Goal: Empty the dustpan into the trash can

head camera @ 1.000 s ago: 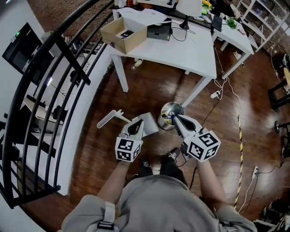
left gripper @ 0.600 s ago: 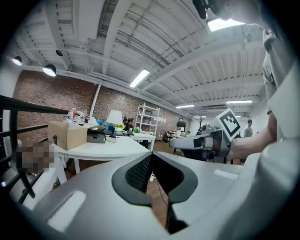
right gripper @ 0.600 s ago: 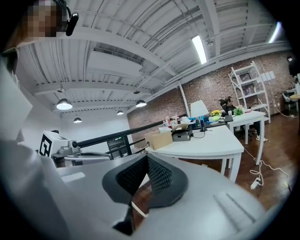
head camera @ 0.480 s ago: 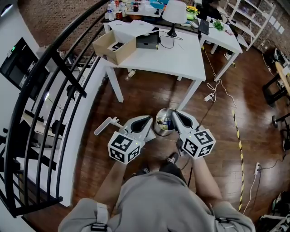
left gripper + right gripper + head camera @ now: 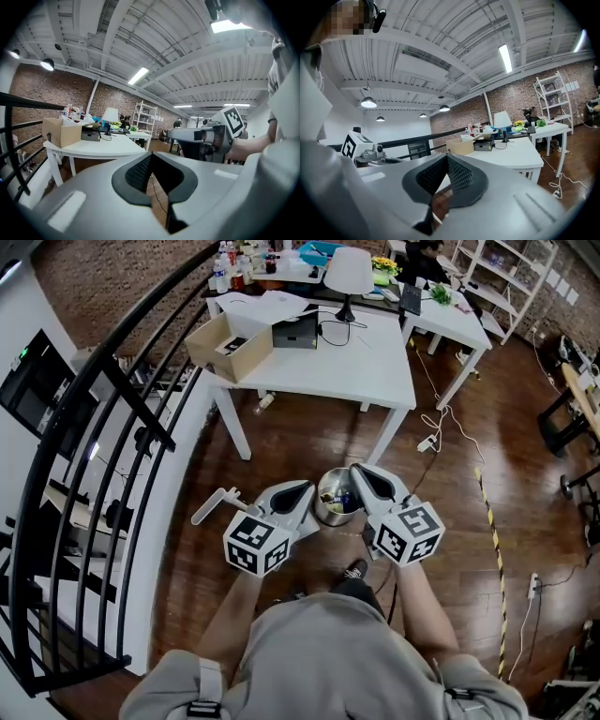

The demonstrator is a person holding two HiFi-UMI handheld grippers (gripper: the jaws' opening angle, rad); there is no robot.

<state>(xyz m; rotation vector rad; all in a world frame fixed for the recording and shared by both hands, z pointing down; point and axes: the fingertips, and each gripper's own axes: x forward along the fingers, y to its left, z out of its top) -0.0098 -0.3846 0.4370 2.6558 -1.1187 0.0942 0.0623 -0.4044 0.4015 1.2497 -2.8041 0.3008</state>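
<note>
A round metal trash can (image 5: 330, 510) stands on the wooden floor just ahead of the person's feet, with bits of litter inside. The dustpan lies on the floor to its left; only its white handle (image 5: 217, 505) shows, the pan being hidden under my left gripper. My left gripper (image 5: 303, 489) hovers above the can's left side, shut and empty, its pads (image 5: 140, 172) meeting at the tips. My right gripper (image 5: 357, 472) hovers over the can's right rim, also shut with nothing between its pads (image 5: 461, 177). Both point roughly level toward the table.
A white table (image 5: 319, 357) stands just beyond the can, carrying a cardboard box (image 5: 223, 343) and a lamp (image 5: 349, 273). A black railing (image 5: 112, 399) runs along the left. Cables and a power strip (image 5: 429, 442) lie on the floor at the right.
Both grippers have risen toward the head camera, the left one more, lifting away from the dustpan. The dustpan's grey pan, visible before, is now covered by the left gripper.
</note>
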